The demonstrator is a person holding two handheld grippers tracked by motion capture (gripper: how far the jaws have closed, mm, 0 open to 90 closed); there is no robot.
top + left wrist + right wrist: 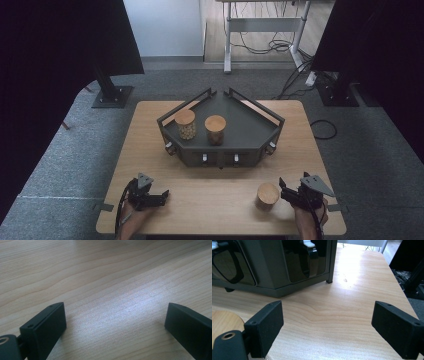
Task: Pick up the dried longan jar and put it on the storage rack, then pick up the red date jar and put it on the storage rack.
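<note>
A: Where is the right gripper (284, 188)?

B: At the near right of the counter (215, 200), jaws apart and empty. A wooden-lidded jar (267, 195) stands just to its left, not between the jaws.

A: And the left gripper (162, 196)?

B: Jaws apart over bare wood, near left.

A: What lies beyond?

B: A dark tray (250, 131) holding two more jars.

A: How should the grasp go?

B: Probably swing the right gripper leftward to straddle the jar below its lid, then close squarely.

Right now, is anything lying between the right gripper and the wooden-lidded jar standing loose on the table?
No. In the high view only a short strip of bare wooden table separates the right gripper from the wooden-lidded jar.
</note>
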